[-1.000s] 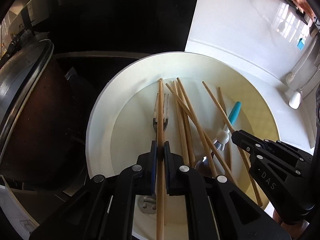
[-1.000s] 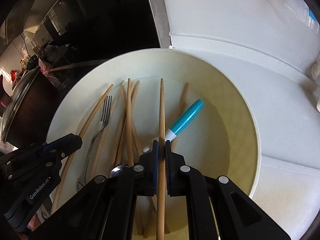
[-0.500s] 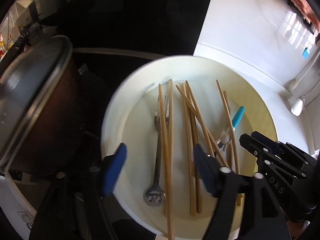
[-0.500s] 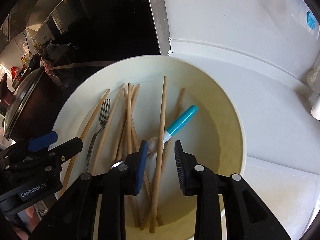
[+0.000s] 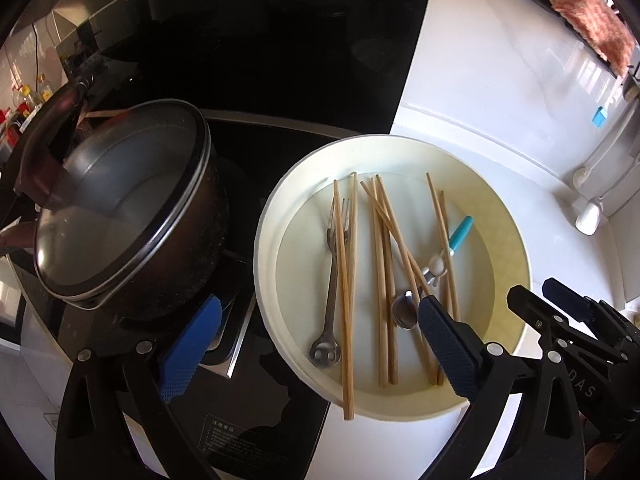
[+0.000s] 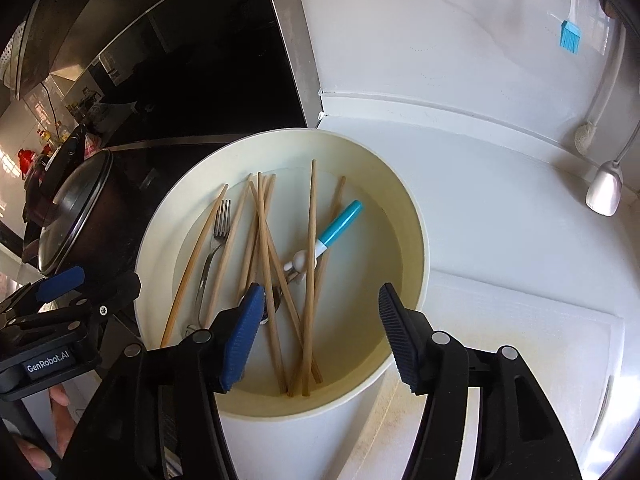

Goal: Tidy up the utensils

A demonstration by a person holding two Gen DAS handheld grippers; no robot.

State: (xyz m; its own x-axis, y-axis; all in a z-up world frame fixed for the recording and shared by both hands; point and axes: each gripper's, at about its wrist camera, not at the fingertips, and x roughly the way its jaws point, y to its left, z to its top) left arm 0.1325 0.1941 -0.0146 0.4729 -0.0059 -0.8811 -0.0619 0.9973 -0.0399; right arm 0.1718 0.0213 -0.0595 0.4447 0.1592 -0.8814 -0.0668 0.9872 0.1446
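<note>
**Both grippers let go of their chopsticks**

The left gripper and the right gripper, a second ago each clamped on one chopstick, now are opening, nothing between them. Both chopsticks lie in the bowl; both grippers are higher.

A round cream basin on the white countertop holds the utensils. Wooden chopsticks lie loose across its floor, several crossing one another, and one overhangs the near rim. A metal fork rests flat toward the basin's left side, tines pointing to the far rim, its handle end pierced with holes. Toward the right side lies a spoon with a blue-and-white handle, its steel bowl near the front and partly under crossed chopsticks.
</note>
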